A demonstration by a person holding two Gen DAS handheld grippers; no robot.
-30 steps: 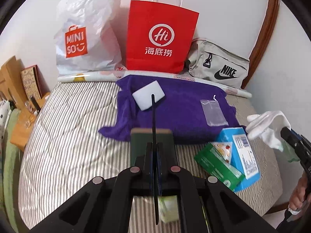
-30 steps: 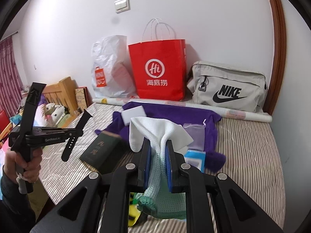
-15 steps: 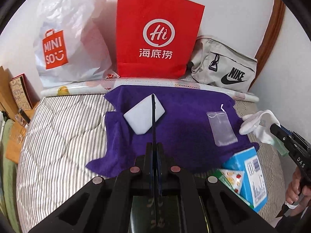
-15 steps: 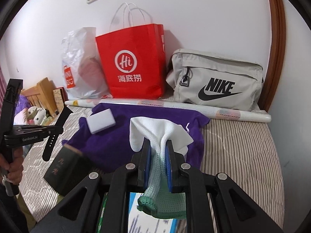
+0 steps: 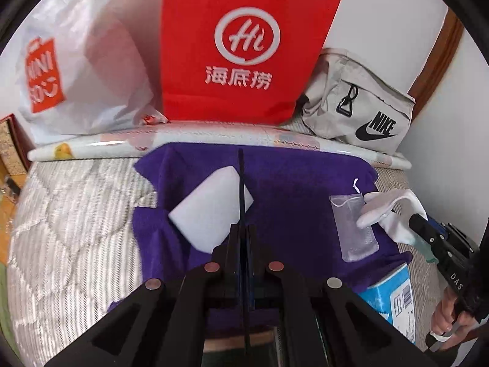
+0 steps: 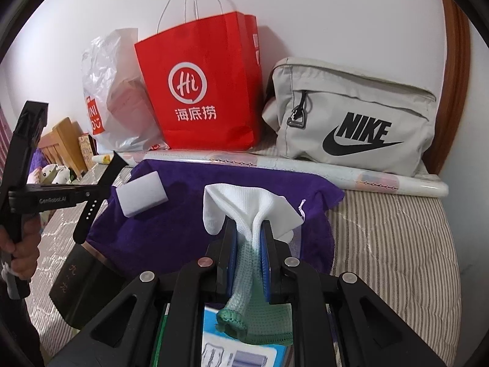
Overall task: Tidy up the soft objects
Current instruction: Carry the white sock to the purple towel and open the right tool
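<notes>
The left gripper [image 5: 241, 183] has its jaws fully closed and empty, while the right gripper [image 6: 247, 232] has its jaws clamped on a white-and-green sock [image 6: 244, 208].

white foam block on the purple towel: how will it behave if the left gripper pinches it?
The white foam block looks like a sponge, so it is probably very light and would squash under the pads. Its flat faces suggest that it won't roll. It lies loose on the purple towel, so a push would likely slide it or bunch the cloth.

"NIKE" on grey bag [image 6: 351, 116] (black swoosh).
</notes>
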